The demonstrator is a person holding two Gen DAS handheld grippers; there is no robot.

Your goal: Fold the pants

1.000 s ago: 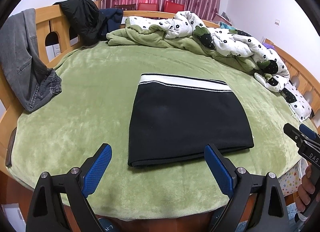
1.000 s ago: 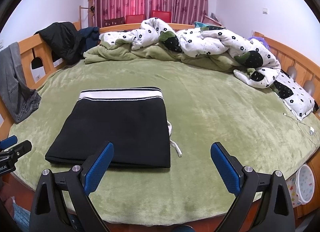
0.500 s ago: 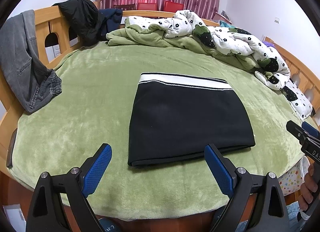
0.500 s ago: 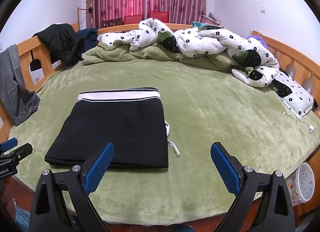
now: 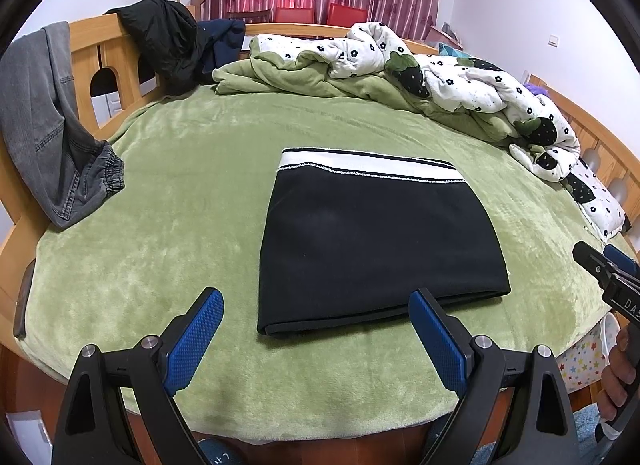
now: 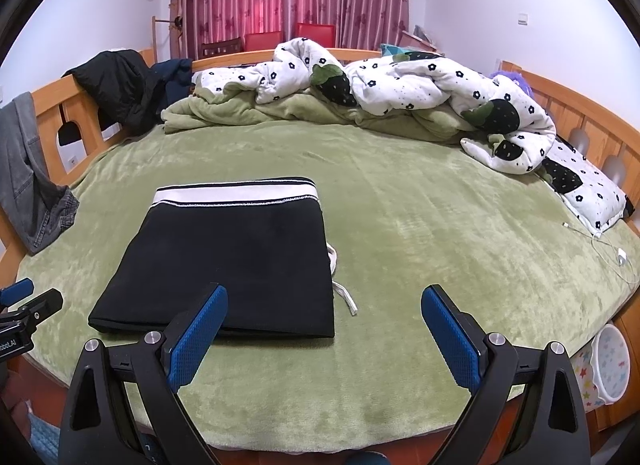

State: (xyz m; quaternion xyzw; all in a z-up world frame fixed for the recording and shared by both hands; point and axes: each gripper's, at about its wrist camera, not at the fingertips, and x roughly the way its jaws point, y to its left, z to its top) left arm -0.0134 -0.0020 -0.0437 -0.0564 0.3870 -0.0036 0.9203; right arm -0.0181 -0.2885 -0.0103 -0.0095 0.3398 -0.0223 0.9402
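Observation:
Black pants [image 5: 372, 241] with a white waistband lie folded into a flat rectangle on the green bed cover [image 5: 180, 193]; the same pants [image 6: 236, 261] show in the right wrist view, with a white drawstring [image 6: 340, 285] trailing from their right side. My left gripper [image 5: 316, 329] hovers open over the bed's near edge, just short of the pants' folded edge, holding nothing. My right gripper [image 6: 324, 325] is open too, near the pants' front right corner, and empty. Each gripper's tip shows at the edge of the other's view.
A rumpled white flowered duvet [image 6: 400, 93] and green blanket are piled along the far side. Grey jeans [image 5: 44, 125] and a dark jacket [image 5: 164, 41] hang on the wooden bed frame [image 5: 96, 65] at left. A charger cable [image 6: 600, 245] lies at right. A starred bin [image 6: 610, 365] stands on the floor.
Both grippers have drawn back slightly toward the bed's near edge and risen a little; they stay open. The folded pants have not moved.

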